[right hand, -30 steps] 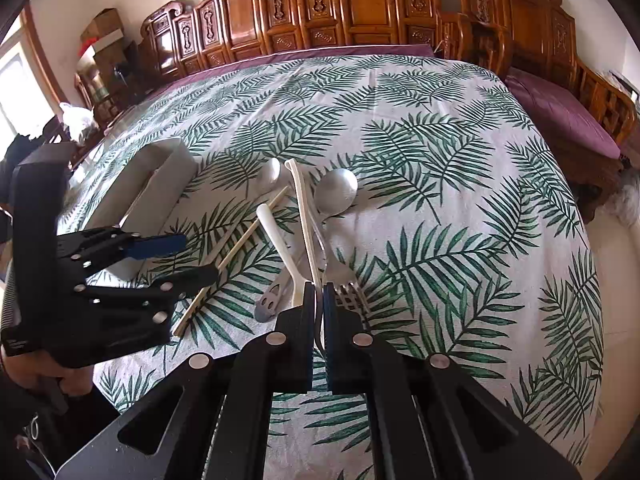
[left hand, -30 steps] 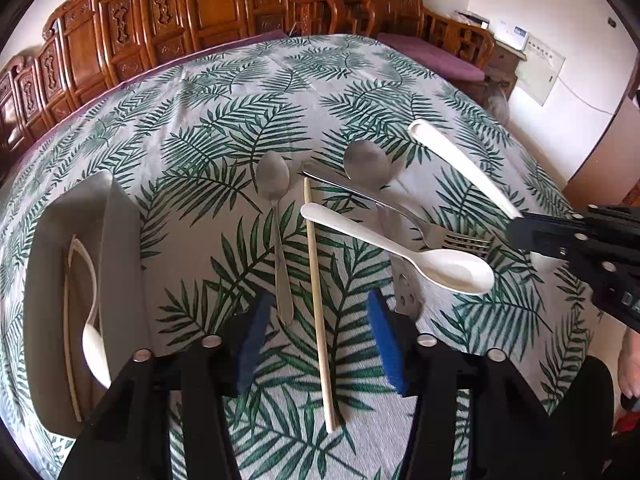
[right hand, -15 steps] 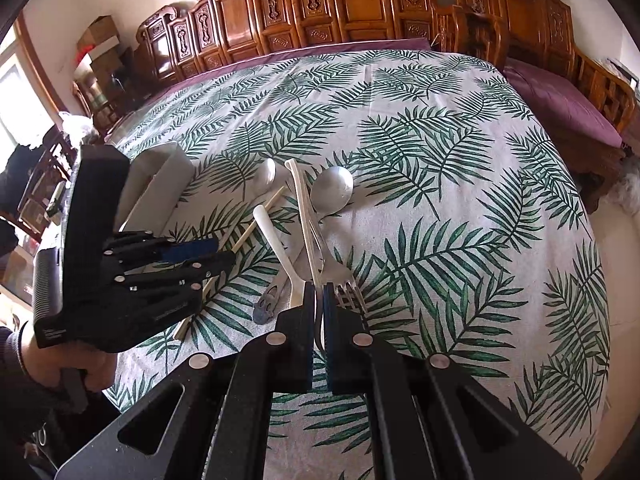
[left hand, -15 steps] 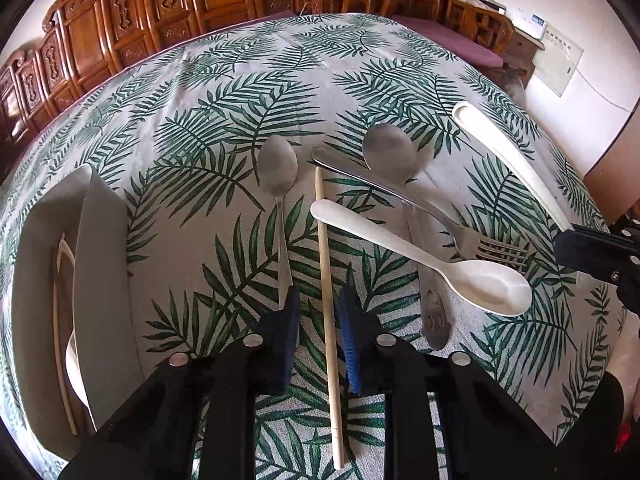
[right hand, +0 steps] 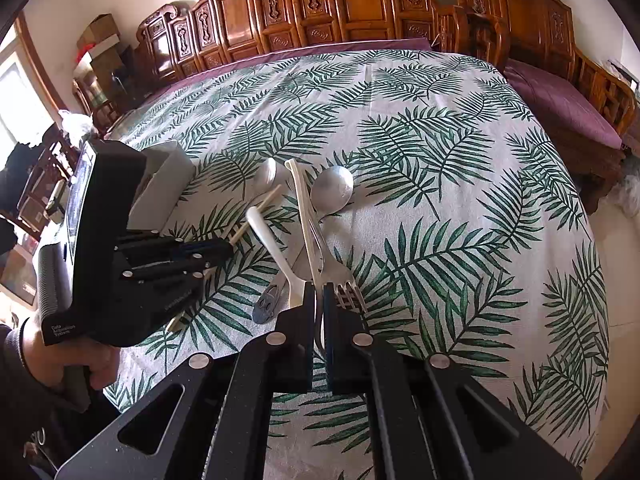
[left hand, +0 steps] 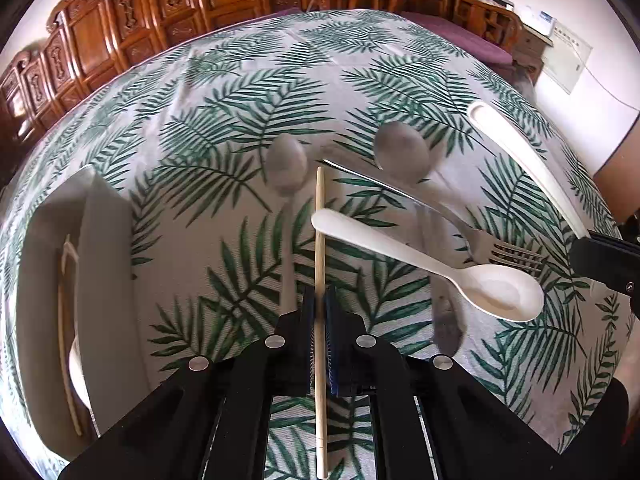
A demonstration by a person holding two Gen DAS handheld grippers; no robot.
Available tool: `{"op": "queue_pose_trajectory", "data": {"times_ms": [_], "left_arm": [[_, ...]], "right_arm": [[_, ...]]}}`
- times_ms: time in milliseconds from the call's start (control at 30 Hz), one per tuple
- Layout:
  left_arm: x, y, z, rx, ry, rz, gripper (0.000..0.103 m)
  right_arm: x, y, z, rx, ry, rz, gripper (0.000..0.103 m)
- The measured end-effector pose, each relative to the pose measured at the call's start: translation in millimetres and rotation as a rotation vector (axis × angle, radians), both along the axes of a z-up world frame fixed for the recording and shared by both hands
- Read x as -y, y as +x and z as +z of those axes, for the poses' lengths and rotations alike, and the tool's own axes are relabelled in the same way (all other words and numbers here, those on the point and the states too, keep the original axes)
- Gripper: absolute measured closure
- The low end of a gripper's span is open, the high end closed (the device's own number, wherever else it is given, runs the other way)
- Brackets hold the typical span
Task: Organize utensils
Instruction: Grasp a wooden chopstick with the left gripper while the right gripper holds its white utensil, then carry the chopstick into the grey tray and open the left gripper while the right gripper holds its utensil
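In the left wrist view a pale wooden chopstick [left hand: 320,240] lies on the leaf-print cloth, and my left gripper [left hand: 319,308] has its jaws closing, blue pads pressed on both sides of the stick. A white plastic spoon [left hand: 440,268] rests across the chopstick's far part. Beside it lie a small metal spoon [left hand: 286,160], a larger metal spoon [left hand: 402,152] and a fork [left hand: 500,252]. My right gripper [right hand: 319,300] is shut on a second white spoon [right hand: 300,200], holding it near the bowl end with the handle pointing away.
A grey organizer tray [left hand: 104,260] stands at the left with a chopstick and a white spoon in its slots. Carved wooden chairs ring the far side of the table. A person's hand [right hand: 96,364] grips the left tool.
My left gripper came down and forward over the chopstick and its jaws went from wide apart to pressed on the stick. The right gripper and its white spoon stayed put.
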State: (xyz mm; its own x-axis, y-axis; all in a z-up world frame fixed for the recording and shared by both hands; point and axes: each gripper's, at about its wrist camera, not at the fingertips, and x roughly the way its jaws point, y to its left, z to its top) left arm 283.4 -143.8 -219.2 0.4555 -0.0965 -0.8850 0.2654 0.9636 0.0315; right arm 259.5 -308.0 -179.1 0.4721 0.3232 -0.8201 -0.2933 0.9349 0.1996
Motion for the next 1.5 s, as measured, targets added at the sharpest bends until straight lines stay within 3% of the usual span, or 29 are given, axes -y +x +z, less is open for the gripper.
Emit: {"op": "queue_pose_trajectory", "data": {"times_ms": [333, 733, 1367, 1500], "left_arm": [[-12, -12, 37, 0.101, -0.006, 0.025, 0.099], [-33, -34, 69, 0.153, -0.042, 0.014, 0.099], [-109, -64, 114, 0.242, -0.082, 0.062, 0.099], [-131, -63, 115, 0.247, -0.090, 0.090, 0.099]], "right_arm": [[-2, 0, 0, 0.003, -0.004, 0.002, 0.098], [-6, 0, 5, 0.013, 0.000, 0.015, 0.098], [-35, -17, 22, 0.053, -0.012, 0.074, 0.098], [-44, -23, 30, 0.059, 0.023, 0.088, 0.098]]}}
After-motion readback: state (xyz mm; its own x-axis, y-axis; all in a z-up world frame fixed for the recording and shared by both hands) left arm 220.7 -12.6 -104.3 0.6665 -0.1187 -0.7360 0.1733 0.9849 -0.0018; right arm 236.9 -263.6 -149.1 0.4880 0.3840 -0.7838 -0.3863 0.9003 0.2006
